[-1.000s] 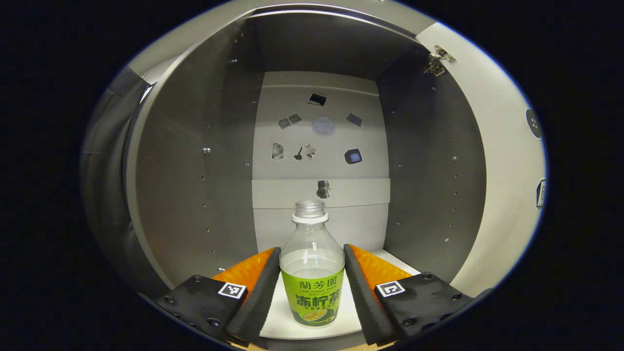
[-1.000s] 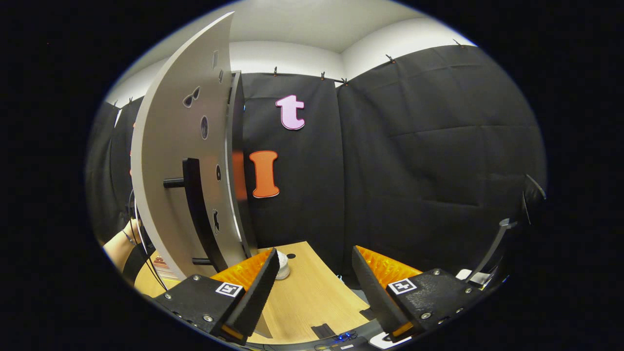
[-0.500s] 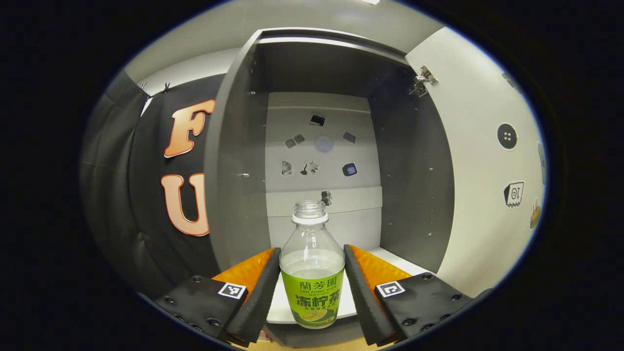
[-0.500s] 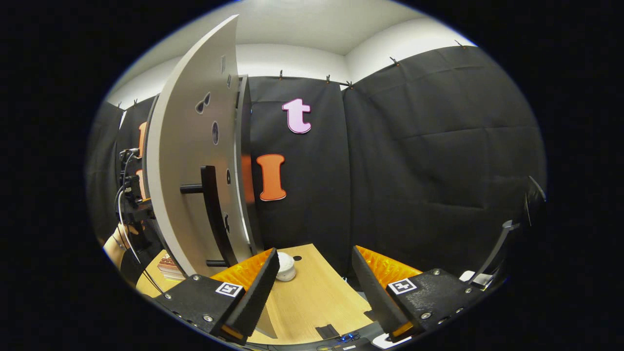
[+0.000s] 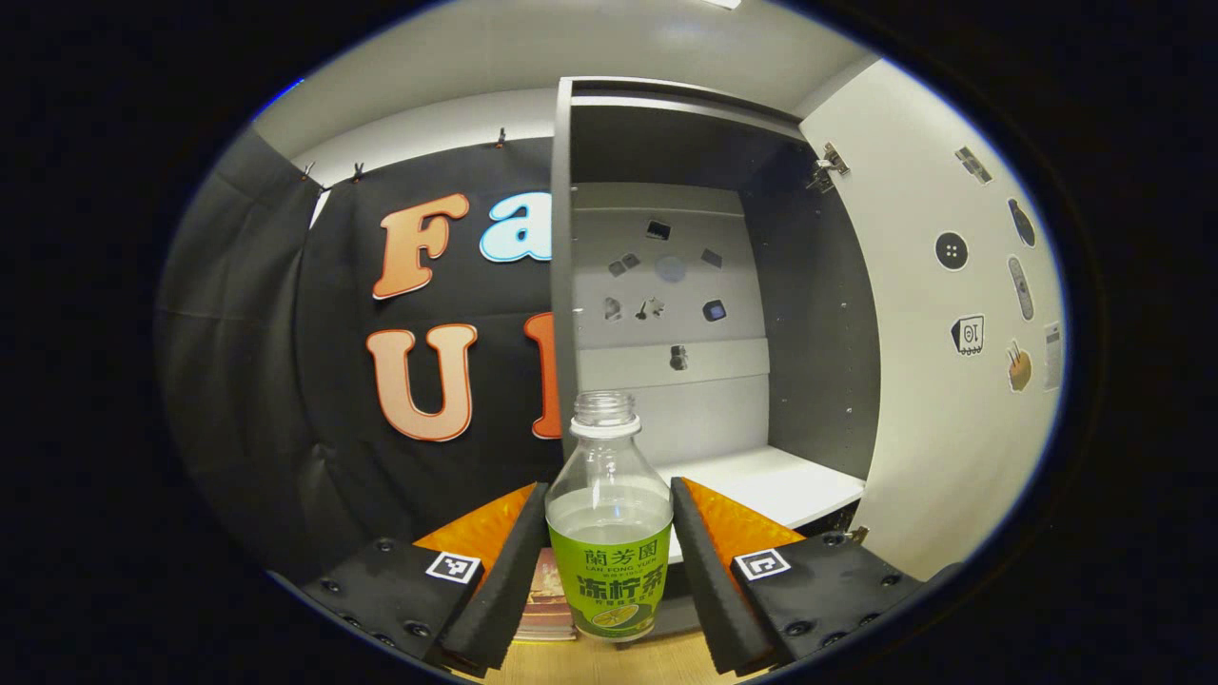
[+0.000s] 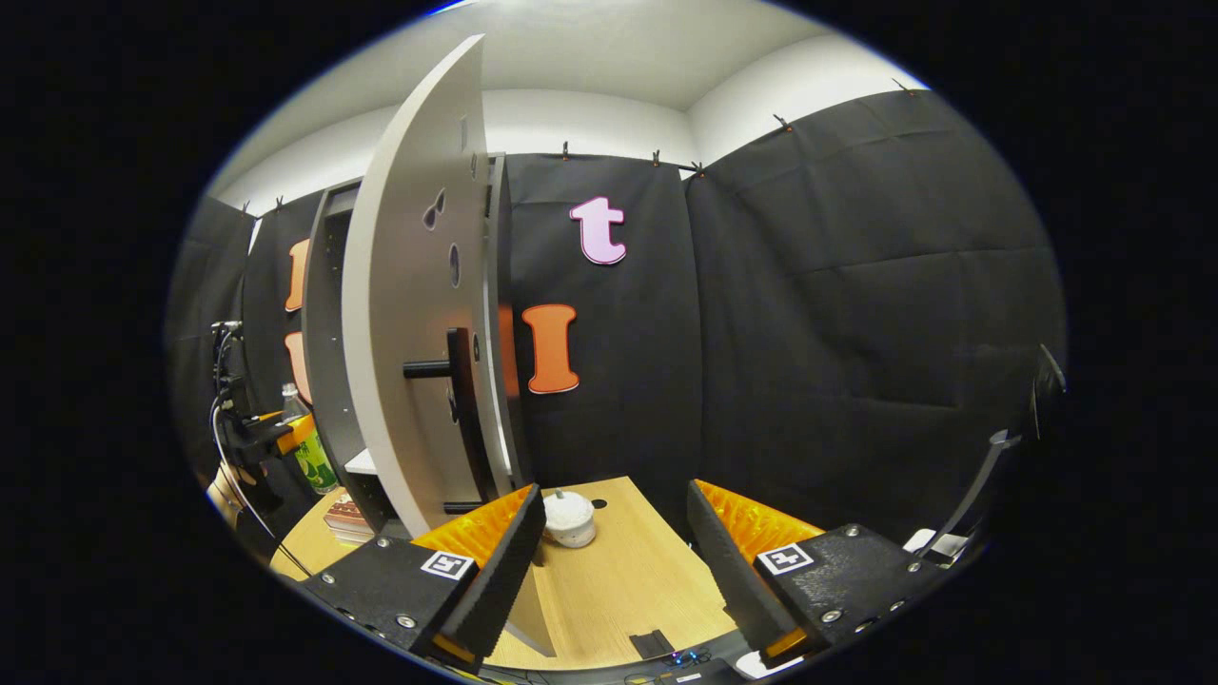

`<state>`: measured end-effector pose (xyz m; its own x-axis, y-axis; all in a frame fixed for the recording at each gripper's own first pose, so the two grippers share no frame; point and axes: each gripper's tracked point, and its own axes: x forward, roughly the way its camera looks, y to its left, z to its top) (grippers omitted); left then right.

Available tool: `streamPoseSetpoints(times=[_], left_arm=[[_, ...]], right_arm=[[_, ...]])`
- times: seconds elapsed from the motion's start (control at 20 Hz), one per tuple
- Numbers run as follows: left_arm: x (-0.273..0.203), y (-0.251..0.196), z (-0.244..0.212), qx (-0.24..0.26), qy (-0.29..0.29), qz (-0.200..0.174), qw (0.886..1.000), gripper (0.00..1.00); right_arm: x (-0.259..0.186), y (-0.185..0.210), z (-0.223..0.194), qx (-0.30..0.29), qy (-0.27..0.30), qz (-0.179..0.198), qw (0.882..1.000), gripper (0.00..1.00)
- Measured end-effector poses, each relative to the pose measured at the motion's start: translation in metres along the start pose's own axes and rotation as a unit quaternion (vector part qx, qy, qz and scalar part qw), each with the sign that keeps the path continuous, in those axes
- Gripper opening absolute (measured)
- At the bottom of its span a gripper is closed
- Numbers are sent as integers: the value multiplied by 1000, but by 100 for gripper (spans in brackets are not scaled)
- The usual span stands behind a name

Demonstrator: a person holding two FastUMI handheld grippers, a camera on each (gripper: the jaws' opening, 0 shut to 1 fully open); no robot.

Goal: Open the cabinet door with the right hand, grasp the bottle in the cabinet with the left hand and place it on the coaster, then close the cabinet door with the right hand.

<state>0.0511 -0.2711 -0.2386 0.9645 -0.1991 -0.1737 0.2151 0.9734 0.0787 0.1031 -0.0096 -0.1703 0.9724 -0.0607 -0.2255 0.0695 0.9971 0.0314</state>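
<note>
Pinching the bottle [image 5: 610,533] upright, left claw [image 5: 609,557] outside the cabinet [image 5: 818,314], right claw [image 6: 614,571] spread, empty

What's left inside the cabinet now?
The cabinet shows a bare white shelf and small stickers on its back panel. The bottle is outside, between the left gripper fingers, covering the shelf's near-left corner.

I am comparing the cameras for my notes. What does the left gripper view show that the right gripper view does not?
Left gripper view: the back panel inside and a hinge. Right gripper view: the black handle, a white object, the open right tongs. Both: the bottle held by the left tongs, and the open door.
</note>
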Motion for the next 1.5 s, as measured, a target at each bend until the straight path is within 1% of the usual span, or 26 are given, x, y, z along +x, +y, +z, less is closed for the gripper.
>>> streamPoseSetpoints(times=[0.1,0.15,0.2,0.25,0.3,0.55,0.6,0.65,0.75,0.8,0.95,1.0,1.15,1.25,1.3,1.5], left_arm=[[-15,10,-15,-12,8,2,1000,82],[-21,14,-23,-23,14,3,1000,81],[-28,19,-31,-31,20,8,999,81],[-33,25,-38,-35,24,13,999,82],[-39,30,-44,-36,26,17,999,81],[-63,39,-87,-37,48,30,998,81],[-67,39,-98,-41,55,30,997,84],[-69,40,-110,-43,62,32,997,84],[-72,41,-136,-42,79,37,995,81],[-74,42,-148,-41,87,39,995,82],[-76,42,-182,-51,109,43,992,81],[-76,42,-192,-58,114,46,991,82],[-74,37,-224,-80,136,46,986,82],[-73,37,-246,-76,154,52,984,82],[-73,35,-255,-76,160,52,983,82],[-68,36,-285,-89,181,57,978,82]], right_arm=[[-3,2,0,-3,0,6,1000,93],[-4,1,0,-6,-1,8,1000,93],[-4,0,0,-8,-1,9,1000,98],[-5,-1,1,-8,-2,10,1000,98],[-3,-1,2,-8,-1,10,1000,98],[-8,-2,3,-13,3,11,1000,98],[-7,-1,3,-13,4,11,1000,93],[-8,0,3,-13,5,12,1000,93],[-7,-1,4,-14,5,9,1000,93],[-6,-1,4,-14,4,7,1000,98],[-6,-1,0,-12,11,5,1000,98],[-6,-2,-1,-12,15,4,1000,93],[-9,-2,-5,-13,26,2,1000,93],[-9,-4,-7,-18,30,-2,999,93],[-9,-5,-7,-20,31,-4,999,98],[-12,-8,-9,-19,39,-14,999,98]])
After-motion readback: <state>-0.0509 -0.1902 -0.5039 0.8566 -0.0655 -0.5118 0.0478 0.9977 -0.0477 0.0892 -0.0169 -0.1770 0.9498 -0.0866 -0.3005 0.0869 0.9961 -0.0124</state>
